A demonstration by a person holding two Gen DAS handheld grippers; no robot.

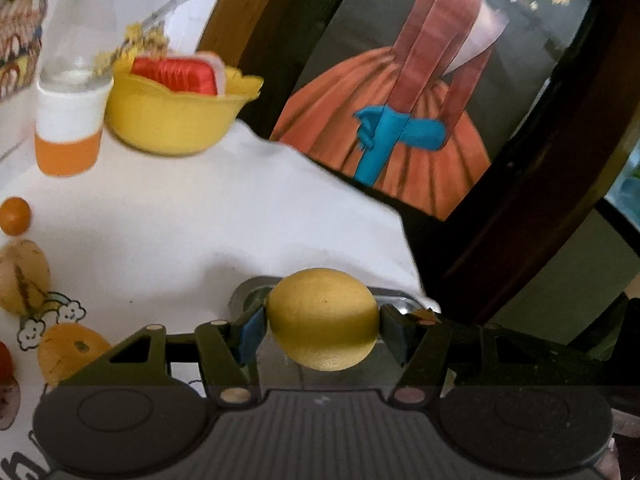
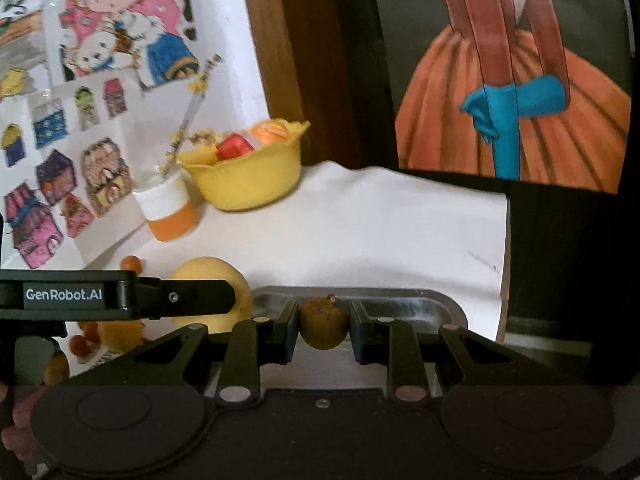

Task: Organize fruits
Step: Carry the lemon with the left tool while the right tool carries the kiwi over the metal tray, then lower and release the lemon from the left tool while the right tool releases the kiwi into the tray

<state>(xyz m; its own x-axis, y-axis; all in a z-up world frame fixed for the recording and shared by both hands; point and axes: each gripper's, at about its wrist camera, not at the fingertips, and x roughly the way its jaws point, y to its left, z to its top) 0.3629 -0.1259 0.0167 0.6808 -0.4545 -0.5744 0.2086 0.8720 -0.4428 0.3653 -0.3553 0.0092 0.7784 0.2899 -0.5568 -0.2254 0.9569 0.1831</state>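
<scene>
Left wrist view is showing the left claw (image 1: 322,326) gripping a yellow lemon (image 1: 323,319) above a metal tray (image 1: 394,295) at the counter's (image 1: 248,220) 6 o'clock edge. Right claw (image 2: 323,326) is pinching a small brown fruit (image 2: 323,322), perhaps a longan, over that tray (image 2: 420,306). At 10 o'clock a yellow bowl (image 2: 248,182) is sitting beside an orange-and-white cup (image 2: 170,210).

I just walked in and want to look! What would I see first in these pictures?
Right up front, the left gripper squeezes a big yellow lemon, and the right gripper pinches a small brown fruit over a metal tray. Behind them a big painting of an orange skirt with a blue glove fills the right side. At the back left, a yellow bowl sits beside an orange and white cup.
</scene>
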